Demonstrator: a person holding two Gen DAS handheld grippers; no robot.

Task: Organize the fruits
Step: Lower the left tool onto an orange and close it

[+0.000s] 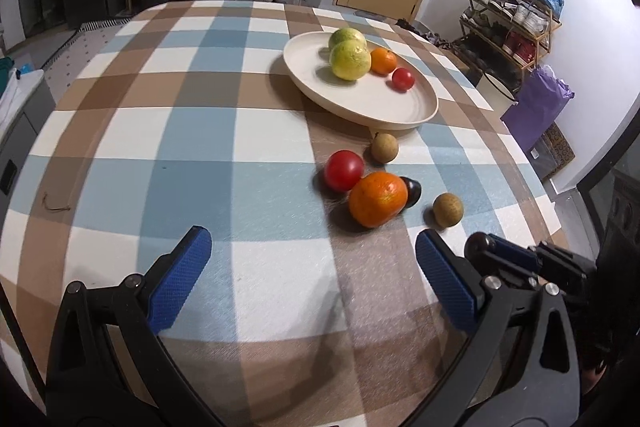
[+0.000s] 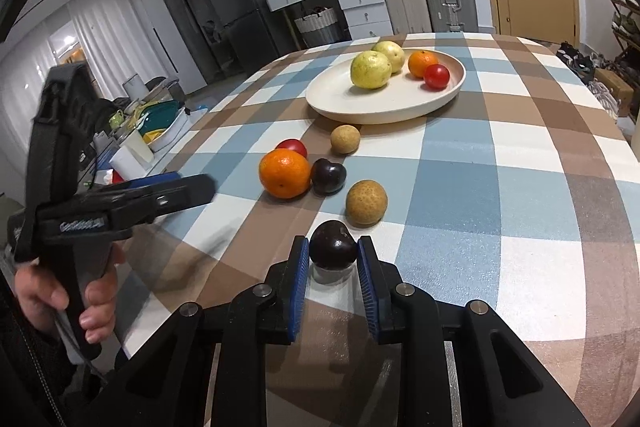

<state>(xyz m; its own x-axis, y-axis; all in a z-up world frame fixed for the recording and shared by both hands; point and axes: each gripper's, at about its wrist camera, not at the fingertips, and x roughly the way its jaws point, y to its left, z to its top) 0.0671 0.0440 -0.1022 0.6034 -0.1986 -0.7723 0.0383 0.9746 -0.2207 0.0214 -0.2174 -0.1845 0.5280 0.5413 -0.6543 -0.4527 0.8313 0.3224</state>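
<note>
Left wrist view: left gripper (image 1: 312,247) spread wide, empty, over bare cloth. Loose fruit lies ahead and to its right: orange (image 1: 378,199), tomato (image 1: 343,170). Plate (image 1: 400,111) farther ahead.

Right wrist view: right gripper (image 2: 333,251) narrowed on a dark plum (image 2: 333,246), held between its pads (image 2: 301,267). Plate (image 2: 340,103) lies straight ahead, slightly right, beyond the loose fruit; the right hand is the one to carry.

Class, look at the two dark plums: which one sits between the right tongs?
The nearer dark plum, alone between the blue pads of the right tongs. The other plum lies farther off, touching the large orange.
</note>
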